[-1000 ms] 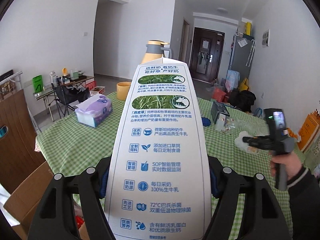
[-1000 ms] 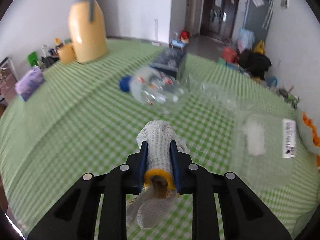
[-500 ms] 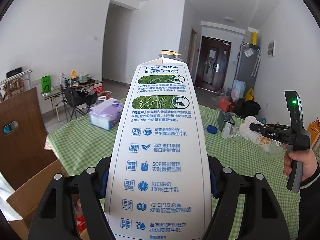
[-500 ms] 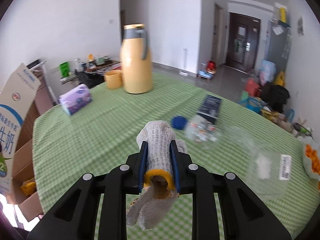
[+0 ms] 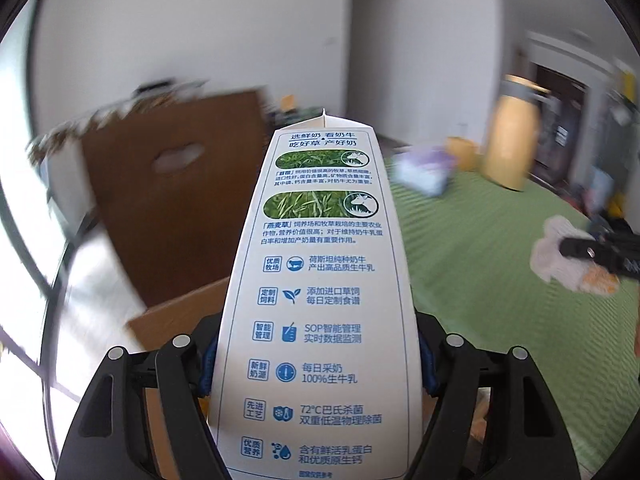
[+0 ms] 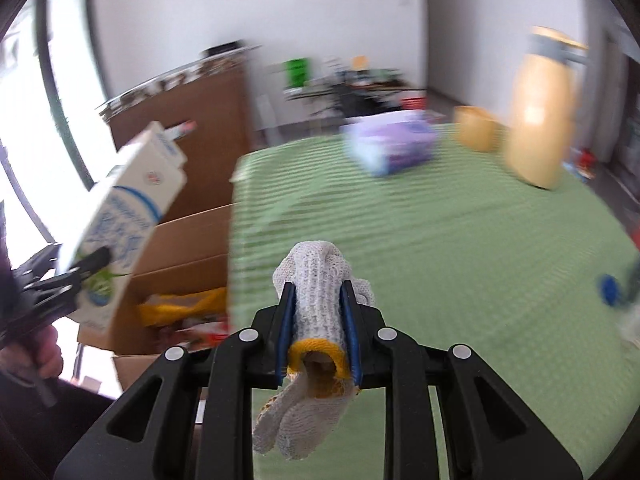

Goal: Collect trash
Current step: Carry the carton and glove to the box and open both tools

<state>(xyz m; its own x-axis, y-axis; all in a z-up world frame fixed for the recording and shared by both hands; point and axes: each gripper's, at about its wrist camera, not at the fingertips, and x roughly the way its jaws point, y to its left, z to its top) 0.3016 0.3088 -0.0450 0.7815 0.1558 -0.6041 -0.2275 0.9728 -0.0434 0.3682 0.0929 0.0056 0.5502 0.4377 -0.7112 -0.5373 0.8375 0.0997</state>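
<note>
— What can't you make out from where you stand?

— Plenty. Both views are smeared, so the far side of the room is mostly streaks. The milk carton (image 5: 320, 300) fills the middle of my left view and hides whatever lies straight behind it; its base runs off the bottom edge. In my right view the hand (image 6: 38, 354) on the left gripper (image 6: 86, 272) is cut by the frame edge, and a blue cap (image 6: 610, 290) by the right rim belongs to something I can't identify.

— And your grippers?

— My left gripper (image 5: 318, 364) stands wide, its pads pressed on both sides of the carton, which sticks out tilted above the cardboard box (image 6: 176, 252). My right gripper (image 6: 318, 326) is nearly closed, pinching a white knit glove (image 6: 316, 304) with a yellow cuff; its fingers dangle below the jaws. From the left view that glove (image 5: 560, 256) shows over the table, with the gripper's body cut off at the edge.

— The surface?

— A table under a green checked cloth (image 6: 440, 240). On it, far off, sit a tall yellow jug (image 6: 540, 108), a small yellow cup (image 6: 476, 128) beside it and a purple tissue pack (image 6: 390, 142).

— The room?

— White walls, a brown wooden board (image 5: 172, 184) beside the table's end, and the open box on the floor just below the edge, something yellow (image 6: 180, 306) inside.
</note>
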